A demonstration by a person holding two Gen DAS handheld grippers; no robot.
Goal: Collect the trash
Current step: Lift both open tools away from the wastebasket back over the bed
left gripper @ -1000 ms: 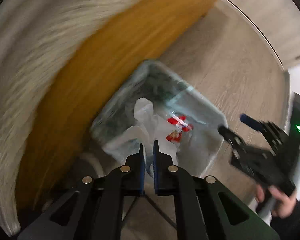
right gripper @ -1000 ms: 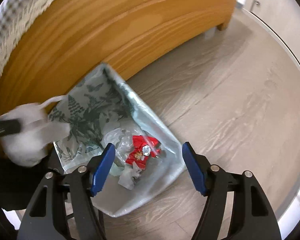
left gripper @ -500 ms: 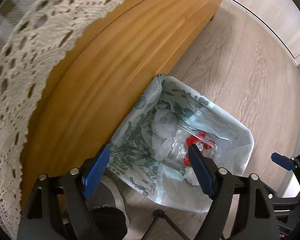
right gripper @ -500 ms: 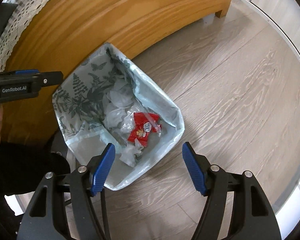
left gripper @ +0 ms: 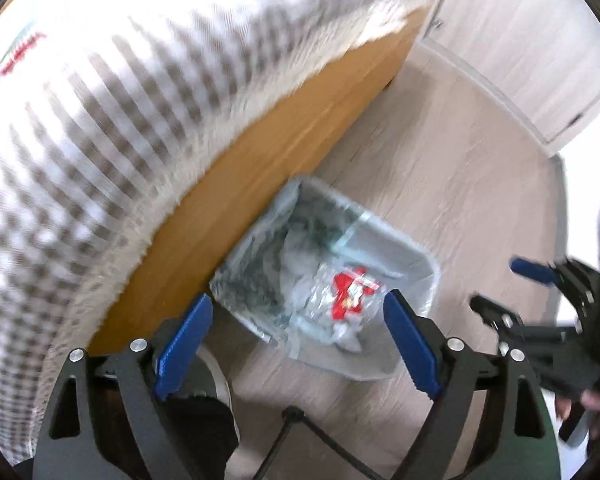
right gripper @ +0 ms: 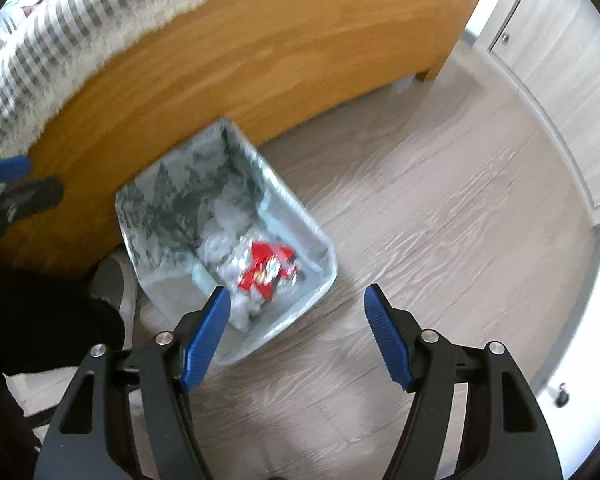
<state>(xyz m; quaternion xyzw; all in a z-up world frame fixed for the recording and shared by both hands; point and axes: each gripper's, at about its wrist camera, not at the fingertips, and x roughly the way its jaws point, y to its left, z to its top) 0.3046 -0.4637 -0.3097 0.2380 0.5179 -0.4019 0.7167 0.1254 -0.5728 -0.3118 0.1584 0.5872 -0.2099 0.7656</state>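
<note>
A small trash bin [left gripper: 384, 236] [right gripper: 160, 200] lined with a leaf-patterned bag stands on the floor against a wooden panel. Inside lie a red snack wrapper [left gripper: 350, 292] [right gripper: 266, 266] and crumpled white and clear trash [left gripper: 300, 256] [right gripper: 224, 220]. My left gripper [left gripper: 296, 304] hangs high above the bin, its jaws opening wide with nothing between them. It also shows at the left edge of the right wrist view as the left gripper [right gripper: 24, 182]. My right gripper [right gripper: 296, 292] [left gripper: 508, 290] is open and empty above the bin's near corner.
A wooden furniture side [right gripper: 260, 60] runs behind the bin, with a checked, lace-edged cloth [left gripper: 120, 120] hanging over it. Pale wood-look floor [right gripper: 440, 220] spreads to the right, up to white cupboard doors [right gripper: 560, 80]. A person's light shoe [right gripper: 112, 280] and dark trouser leg stand left of the bin.
My left gripper went from shut on a white crumpled piece to wide open, and the piece now lies in the bin. Both grippers rose away from the bin.
</note>
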